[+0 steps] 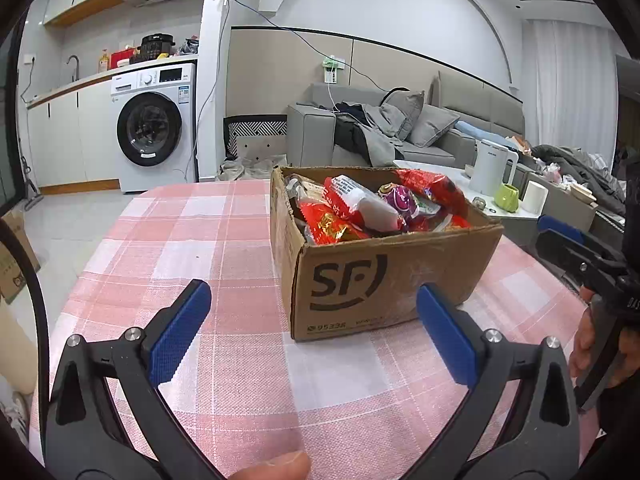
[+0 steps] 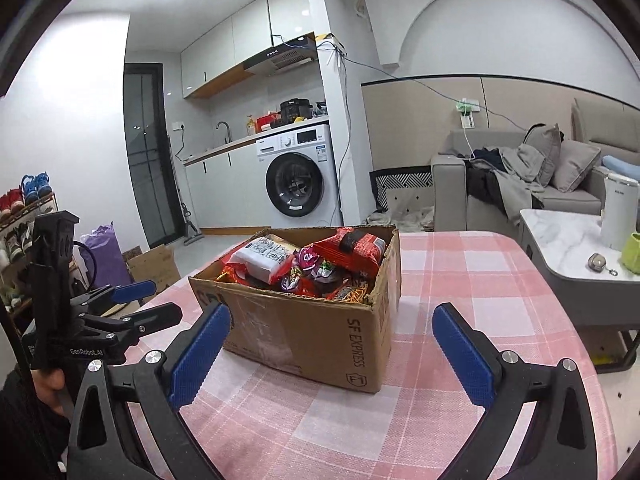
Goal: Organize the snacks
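The cardboard box (image 1: 384,248) sits on the pink checked tablecloth (image 1: 200,240), heaped with snacks (image 1: 360,208): red packets, a white-wrapped one, a purple one. It lies just ahead of both grippers, nearer the right-hand fingertip of the left gripper (image 1: 314,304) and nearer the left-hand fingertip of the right gripper (image 2: 332,326). Both stand with their fingers spread wide and hold nothing; the blue pads (image 1: 182,332) hover above the cloth, apart from the box.

The trouble I would expect comes from the heap itself. The packets lie loose and overlapping, some riding at or above the rim, so a finger pushed in beside one could drag a neighbour up with it or tip one over the edge onto the table. The wrappers look slick and puffy; a pinch on a bulging middle could slip, or crush whatever is inside. The box looks light, with nothing bracing it, so a snagged pull may slide it or lift a corner. The two grippers also sit near each other at the same box, and reaching in together risks their fingers knocking.
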